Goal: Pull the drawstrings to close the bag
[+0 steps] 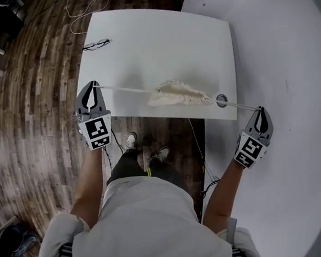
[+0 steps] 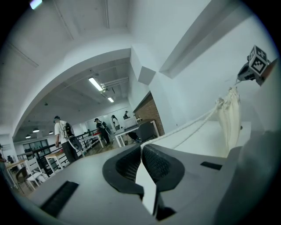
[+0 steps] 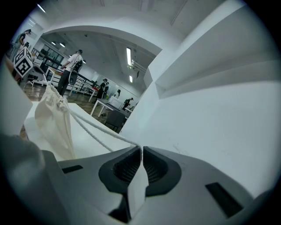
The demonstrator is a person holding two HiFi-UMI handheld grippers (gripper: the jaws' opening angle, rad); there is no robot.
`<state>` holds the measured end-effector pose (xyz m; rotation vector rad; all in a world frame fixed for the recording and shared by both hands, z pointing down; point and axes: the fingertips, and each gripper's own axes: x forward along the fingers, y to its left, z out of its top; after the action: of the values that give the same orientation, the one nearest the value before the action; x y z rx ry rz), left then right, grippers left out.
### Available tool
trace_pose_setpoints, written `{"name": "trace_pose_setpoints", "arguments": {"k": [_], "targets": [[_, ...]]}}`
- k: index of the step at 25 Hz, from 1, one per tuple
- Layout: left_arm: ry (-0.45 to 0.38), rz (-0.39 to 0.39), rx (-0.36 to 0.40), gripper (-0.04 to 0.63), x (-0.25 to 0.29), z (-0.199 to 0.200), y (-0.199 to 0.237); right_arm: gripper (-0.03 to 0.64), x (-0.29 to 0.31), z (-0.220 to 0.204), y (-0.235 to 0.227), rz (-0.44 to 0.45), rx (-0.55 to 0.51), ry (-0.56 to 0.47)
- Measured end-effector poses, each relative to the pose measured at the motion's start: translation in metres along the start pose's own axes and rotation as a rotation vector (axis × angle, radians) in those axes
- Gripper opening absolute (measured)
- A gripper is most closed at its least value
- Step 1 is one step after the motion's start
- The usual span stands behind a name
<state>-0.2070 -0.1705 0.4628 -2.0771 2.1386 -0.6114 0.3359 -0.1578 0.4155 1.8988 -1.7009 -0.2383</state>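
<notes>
Bag (image 1: 178, 94) lies cinched at the table's (image 1: 152, 39) near edge. Left gripper (image 1: 93, 84) clamps the left cord (image 1: 125, 89), right gripper (image 1: 261, 111) the right cord (image 1: 239, 105), both taut.

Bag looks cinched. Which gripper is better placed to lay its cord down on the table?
Left. The left gripper, shut on the left drawstring, has its tips over the table. The right gripper, shut on the right drawstring, sits past the table's right edge, so its cord would probably fall off.
</notes>
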Motion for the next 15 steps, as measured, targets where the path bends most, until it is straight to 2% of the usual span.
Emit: {"name": "trace_pose_setpoints", "arguments": {"k": [5,12,15], "targets": [[-0.045,-0.026,-0.128,0.023,0.006,0.024,0.011,0.046,-0.003,0.014,-0.005,0.006,0.008,-0.018],[-0.047,-0.055,-0.205,0.023,0.01,0.028,0.019,0.046,-0.009,0.01,-0.016,0.004,0.048,0.003],[-0.059,-0.055,-0.187,0.023,0.01,0.031,0.024,0.046,-0.013,0.007,-0.018,0.007,0.059,0.011]]}}
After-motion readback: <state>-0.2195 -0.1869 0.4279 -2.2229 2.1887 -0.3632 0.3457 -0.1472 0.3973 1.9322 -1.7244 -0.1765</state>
